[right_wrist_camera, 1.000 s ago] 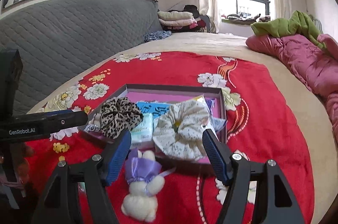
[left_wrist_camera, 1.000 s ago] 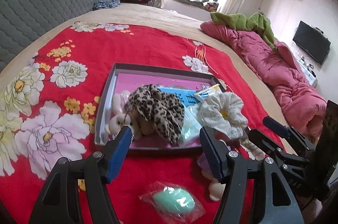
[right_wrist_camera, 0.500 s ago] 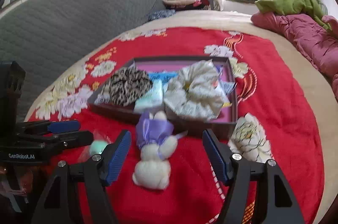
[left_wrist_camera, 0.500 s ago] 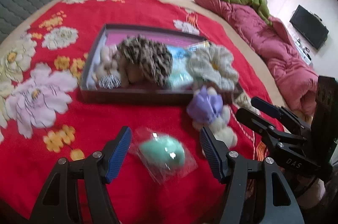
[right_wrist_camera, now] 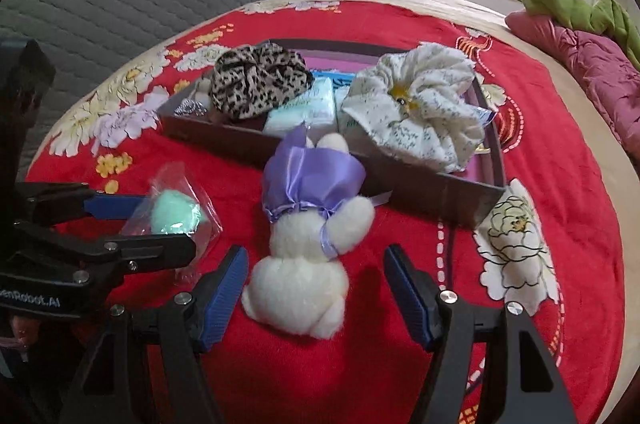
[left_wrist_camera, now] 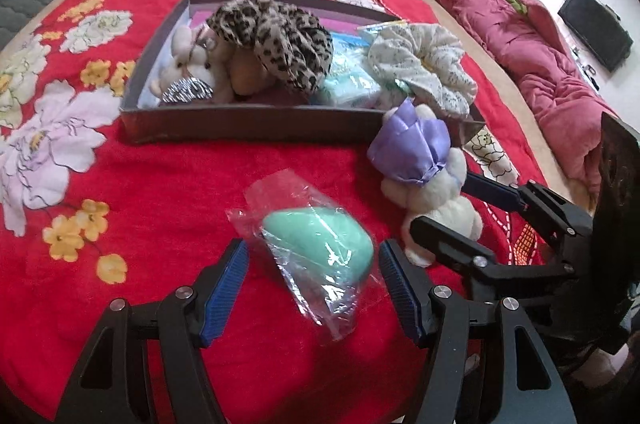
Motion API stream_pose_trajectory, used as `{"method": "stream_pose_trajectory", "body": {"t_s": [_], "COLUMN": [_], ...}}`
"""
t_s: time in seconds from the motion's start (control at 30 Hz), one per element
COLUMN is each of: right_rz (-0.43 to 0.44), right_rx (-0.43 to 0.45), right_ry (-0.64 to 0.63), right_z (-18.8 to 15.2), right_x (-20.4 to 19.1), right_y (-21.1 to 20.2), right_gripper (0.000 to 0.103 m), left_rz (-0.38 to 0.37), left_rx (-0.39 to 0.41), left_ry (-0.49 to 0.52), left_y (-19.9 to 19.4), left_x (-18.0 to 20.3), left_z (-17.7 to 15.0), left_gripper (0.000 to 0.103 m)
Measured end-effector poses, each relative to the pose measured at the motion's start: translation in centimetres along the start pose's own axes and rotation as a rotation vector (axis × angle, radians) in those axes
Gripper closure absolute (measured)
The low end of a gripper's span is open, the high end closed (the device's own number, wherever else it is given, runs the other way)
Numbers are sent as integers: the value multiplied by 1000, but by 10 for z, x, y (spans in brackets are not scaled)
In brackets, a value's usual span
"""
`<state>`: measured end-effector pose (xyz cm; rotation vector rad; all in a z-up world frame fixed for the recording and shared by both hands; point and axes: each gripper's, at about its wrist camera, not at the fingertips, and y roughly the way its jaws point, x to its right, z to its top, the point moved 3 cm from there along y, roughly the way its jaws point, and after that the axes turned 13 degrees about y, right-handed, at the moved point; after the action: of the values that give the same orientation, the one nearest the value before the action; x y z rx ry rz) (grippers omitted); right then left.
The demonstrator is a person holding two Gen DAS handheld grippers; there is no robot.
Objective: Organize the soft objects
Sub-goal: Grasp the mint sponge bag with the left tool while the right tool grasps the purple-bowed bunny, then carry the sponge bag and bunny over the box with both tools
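Take the shallow dark cardboard box with the pink floor (left_wrist_camera: 256, 134) as the landmark: it sits on the red flowered blanket (left_wrist_camera: 168, 200) of the bed and already holds a leopard-print fabric scrunchie (left_wrist_camera: 276, 40), a cream floral scrunchie (left_wrist_camera: 420, 64) and pale tissue packs.

Two soft things lie outside it, both on the blanket just in front of its near wall. The mint-green egg-shaped sponge in a clear plastic bag (left_wrist_camera: 316, 244) lies in front of the middle of that wall; the small white plush rabbit in a lilac satin dress (right_wrist_camera: 308, 220) lies toward the box's right end, head against the wall and feet toward the camera.

The left claw (left_wrist_camera: 312, 288) is released, its blue pads standing either side of the sponge's wide end without pressing it. The sponge's long axis runs slantwise, narrow end toward the box (the loose bag trails on beyond the pads). The right claw (right_wrist_camera: 316, 292) is likewise released, pads flanking the rabbit's hind end with a clear gap on the right. The rabbit's long axis lies along the claw's pointing line, so a squeeze would fall across the body. Each claw is the nearer one to its own item, and the likely next step is to close and lift both into the box.
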<state>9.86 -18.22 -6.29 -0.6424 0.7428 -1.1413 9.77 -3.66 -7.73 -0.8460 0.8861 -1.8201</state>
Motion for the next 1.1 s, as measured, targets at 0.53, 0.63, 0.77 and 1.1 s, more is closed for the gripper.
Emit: {"method": "stream_pose_trajectory", "body": {"t_s": [0.53, 0.63, 0.77, 1.1], "right_rz": [96, 116, 140, 149], "right_rx": [193, 241, 277, 302], "right_ry": [16, 31, 67, 93], "right_z": [28, 42, 59, 92], "right_x": [-6, -5, -2, 4], "right_y": [-49, -58, -58, -35], "right_gripper": [63, 63, 63, 63], "left_rz": [15, 71, 83, 104], "left_rx": [193, 254, 286, 266], "left_ry": [-2, 28, 27, -6], "left_y": [-41, -54, -59, -32], "left_x": [-9, -14, -24, -49], "left_z": [28, 44, 63, 84], "left_gripper": [55, 55, 55, 55]}}
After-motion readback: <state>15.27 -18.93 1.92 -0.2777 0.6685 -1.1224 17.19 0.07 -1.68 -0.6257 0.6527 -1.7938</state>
